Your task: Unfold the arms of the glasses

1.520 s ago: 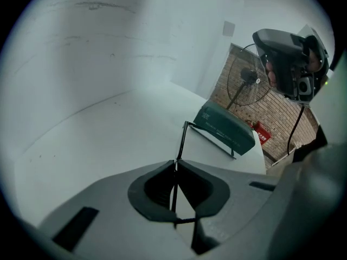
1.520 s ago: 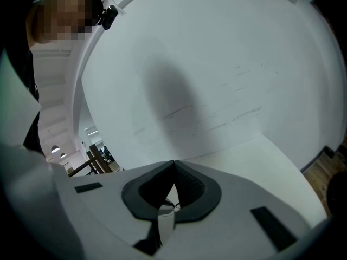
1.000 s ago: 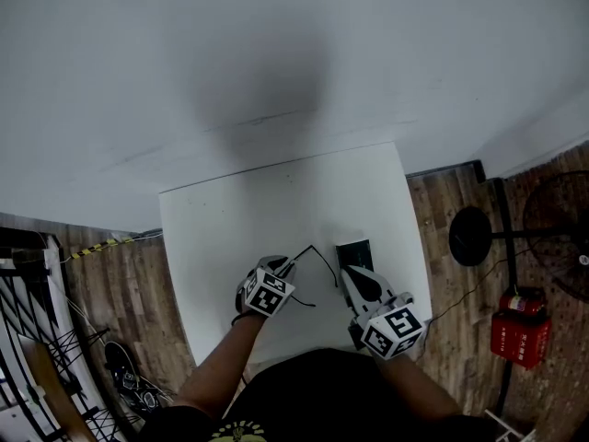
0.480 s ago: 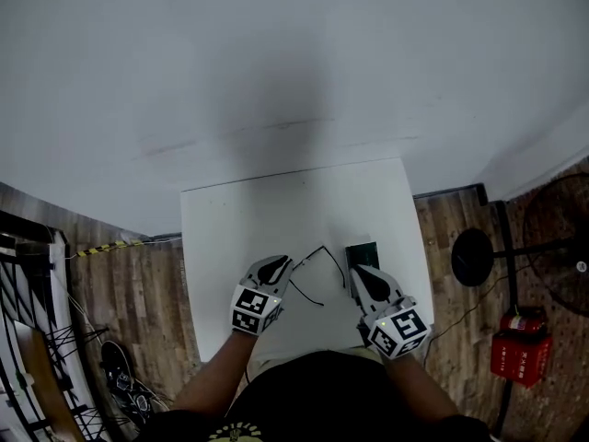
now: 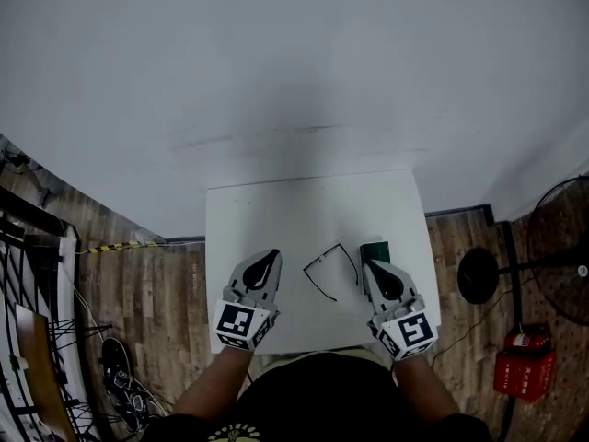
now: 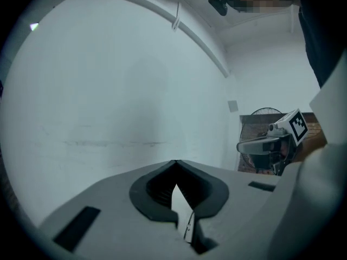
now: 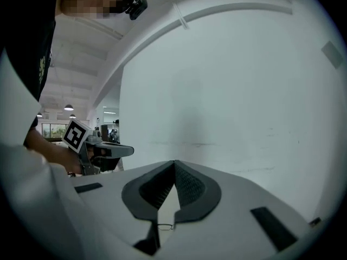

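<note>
head view: glasses lie open, both tongs clear

glasses (image 5: 331, 271) sit on the white table (image 5: 276, 215), between the two grippers and just beside a dark case (image 5: 375, 250), their thin arms looking swung out from the front. i'd call the unfolding done, or near it. left gripper (image 5: 269, 258) and right gripper (image 5: 381, 271) hang clear of them, each with jaws pinched together on nothing. next move, if any, calls for a check that both arms are fully out. the gripper views face the blank wall and each other; only the right one catches what looks like a tiny frame through the slot under its tips.
</note>
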Demonstrator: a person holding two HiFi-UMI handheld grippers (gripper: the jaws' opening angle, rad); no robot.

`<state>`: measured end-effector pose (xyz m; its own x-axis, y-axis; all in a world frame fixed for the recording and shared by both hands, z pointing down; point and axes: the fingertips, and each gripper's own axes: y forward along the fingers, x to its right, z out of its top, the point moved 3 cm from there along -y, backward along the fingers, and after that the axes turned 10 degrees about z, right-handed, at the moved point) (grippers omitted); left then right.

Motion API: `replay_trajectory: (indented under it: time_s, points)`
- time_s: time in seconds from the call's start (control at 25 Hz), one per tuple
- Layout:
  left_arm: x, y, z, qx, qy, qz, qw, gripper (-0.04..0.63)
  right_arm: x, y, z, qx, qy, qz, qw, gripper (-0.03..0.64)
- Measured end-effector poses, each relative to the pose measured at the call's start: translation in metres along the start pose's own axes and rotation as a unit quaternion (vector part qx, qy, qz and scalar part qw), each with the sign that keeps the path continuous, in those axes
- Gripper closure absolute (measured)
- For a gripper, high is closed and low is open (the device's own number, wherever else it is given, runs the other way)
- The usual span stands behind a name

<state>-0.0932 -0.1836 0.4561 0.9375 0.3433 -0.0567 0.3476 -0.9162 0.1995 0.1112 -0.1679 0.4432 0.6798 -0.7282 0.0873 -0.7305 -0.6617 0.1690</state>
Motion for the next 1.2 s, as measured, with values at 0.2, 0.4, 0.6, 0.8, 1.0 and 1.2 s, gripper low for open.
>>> replay_trajectory:
  time_s: [0.2, 0.4, 0.6, 0.8, 1.0, 1.2]
  points:
    - [0.002, -0.041, 0.019, 0.041, 0.017, 0.008, 0.9990, 0.589, -0.023, -0.018, 0.016, 0.015, -0.030, -0.014, 0.999, 0.615]
    - [0.007, -0.079, 0.026, 0.059, 0.022, 0.000, 0.9980, 0.589, -0.048, -0.041, 0.019, 0.022, -0.038, -0.034, 0.998, 0.615]
    - [0.009, -0.110, 0.023, 0.059, 0.024, -0.013, 0.9979, 0.589, -0.080, -0.056, 0.016, 0.022, -0.035, -0.041, 0.998, 0.615]
    - [0.010, -0.136, 0.009, 0.056, 0.014, -0.023, 0.9981, 0.589, -0.110, -0.063, 0.009, 0.014, -0.040, -0.043, 0.998, 0.615]
    - [0.009, -0.148, -0.001, 0.051, 0.015, -0.024, 0.9983, 0.589, -0.125, -0.068, 0.005, 0.006, -0.044, -0.044, 0.998, 0.615]
    - [0.012, -0.144, -0.002, 0.050, 0.011, -0.031, 0.9982, 0.589, -0.123, -0.065, 0.004, 0.002, -0.046, -0.043, 0.998, 0.615]
